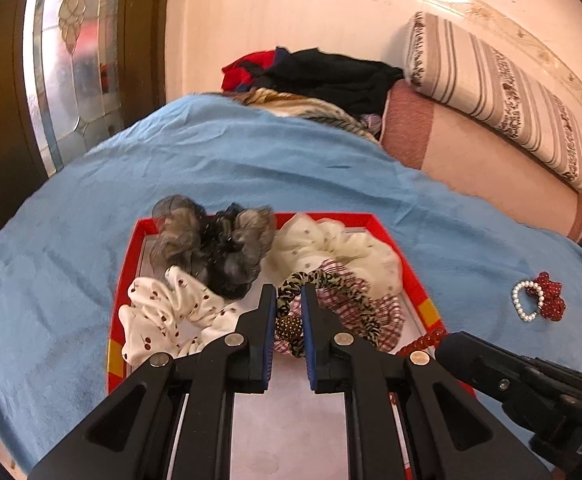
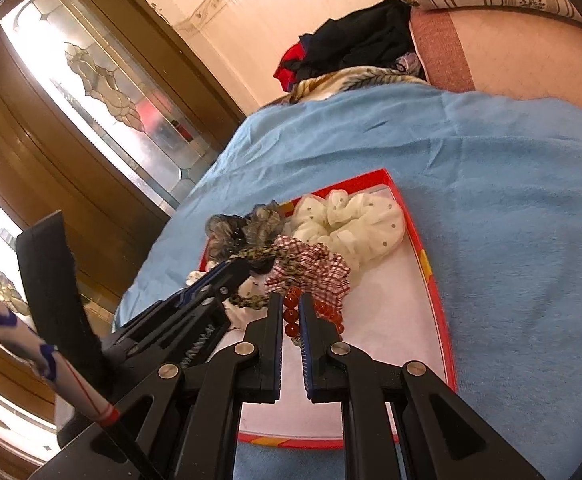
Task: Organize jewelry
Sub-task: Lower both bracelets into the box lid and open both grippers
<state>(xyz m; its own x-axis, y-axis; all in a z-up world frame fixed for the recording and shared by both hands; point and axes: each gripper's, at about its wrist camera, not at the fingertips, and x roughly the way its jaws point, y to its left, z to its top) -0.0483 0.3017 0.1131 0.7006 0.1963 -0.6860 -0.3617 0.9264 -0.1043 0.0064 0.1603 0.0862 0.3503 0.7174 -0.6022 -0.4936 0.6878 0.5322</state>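
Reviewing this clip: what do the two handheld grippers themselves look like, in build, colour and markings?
Both the left gripper and the right gripper are matte black plastic, each with two long flat fingers lined with ridged blue pads. Round silver pivot pins mark the angular linkage arms. The right wrist view shows embossed lettering, unreadable, on the left gripper's side.

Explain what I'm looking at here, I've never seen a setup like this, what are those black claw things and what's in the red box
The black claws are two hand-held grippers that a person carries, one in each hand. Each has a wide-angle camera looking along its fingers, so one picture comes from the left gripper, the other from the right gripper.

On the blue blanket lies a red tray holding fabric hair scrunchies: a grey one, a cream dotted one, a cherry-print one and a red checked one.

The left gripper is shut on a leopard-print hair tie; the right is shut on a string of red beads. A pearl bracelet with a red bow lies outside the tray.
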